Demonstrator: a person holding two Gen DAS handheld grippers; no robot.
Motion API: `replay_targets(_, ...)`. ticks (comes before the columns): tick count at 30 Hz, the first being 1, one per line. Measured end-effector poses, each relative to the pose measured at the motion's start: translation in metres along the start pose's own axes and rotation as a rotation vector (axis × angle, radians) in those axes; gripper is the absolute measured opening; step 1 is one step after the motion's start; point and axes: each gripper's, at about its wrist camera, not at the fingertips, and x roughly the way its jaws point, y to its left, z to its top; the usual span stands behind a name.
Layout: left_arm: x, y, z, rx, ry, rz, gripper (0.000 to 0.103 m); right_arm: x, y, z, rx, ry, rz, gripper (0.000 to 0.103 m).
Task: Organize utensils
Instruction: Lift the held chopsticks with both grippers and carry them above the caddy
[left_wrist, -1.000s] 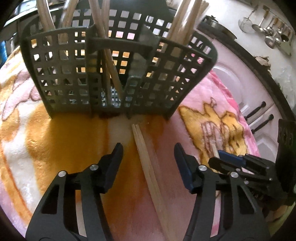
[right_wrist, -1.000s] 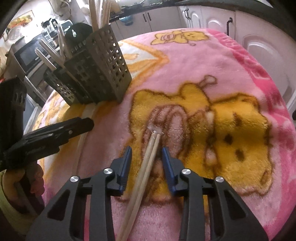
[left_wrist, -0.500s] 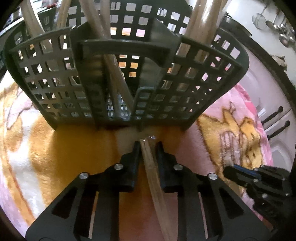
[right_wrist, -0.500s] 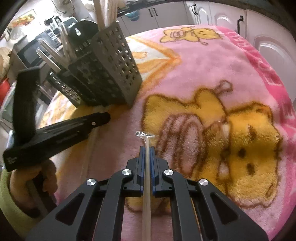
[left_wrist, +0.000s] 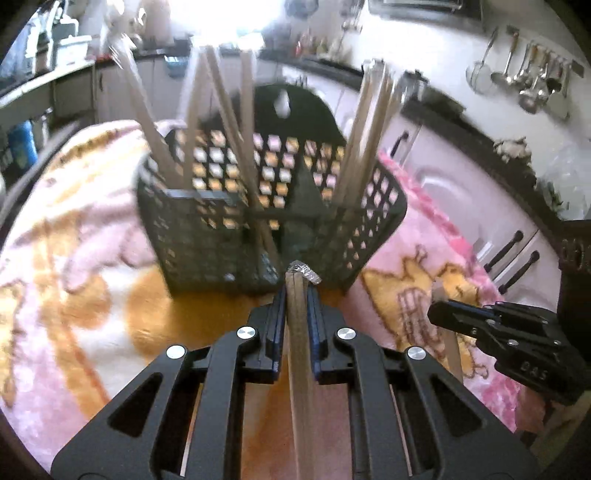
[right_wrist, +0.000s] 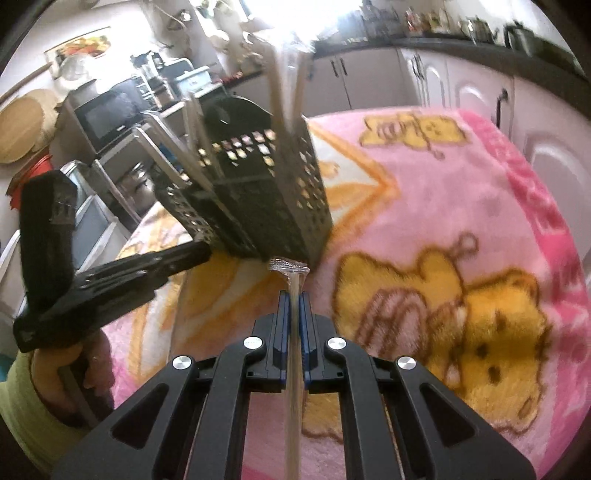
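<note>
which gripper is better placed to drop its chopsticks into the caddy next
Left, probably. The left gripper faces the caddy head-on, its chopsticks pointing at it; the right gripper sits off its corner.

Left gripper (left_wrist: 296, 295) and right gripper (right_wrist: 294, 301) both clamped tight, pointing steeply downward; side by side
</note>
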Motion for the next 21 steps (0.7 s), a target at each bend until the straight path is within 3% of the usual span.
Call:
replay_targets(6,-0.046,0.013,0.015,-0.019,-0.126,0.004,0.005,-0.012,0.024,0.012,-0.057,-0.087,0.020,0.006)
replay_targets(13,-0.091,0.021,0.043,-0.031,-0.310,0.061,0.005,-0.033,0.051,0.032,-0.110,-0.212,0.035,0.006)
replay_targets(21,-0.111,0.031,0.080,-0.055,-0.424,0.091,0.005,-0.044,0.067,0.061,-0.133,-0.311,0.040,0.006)
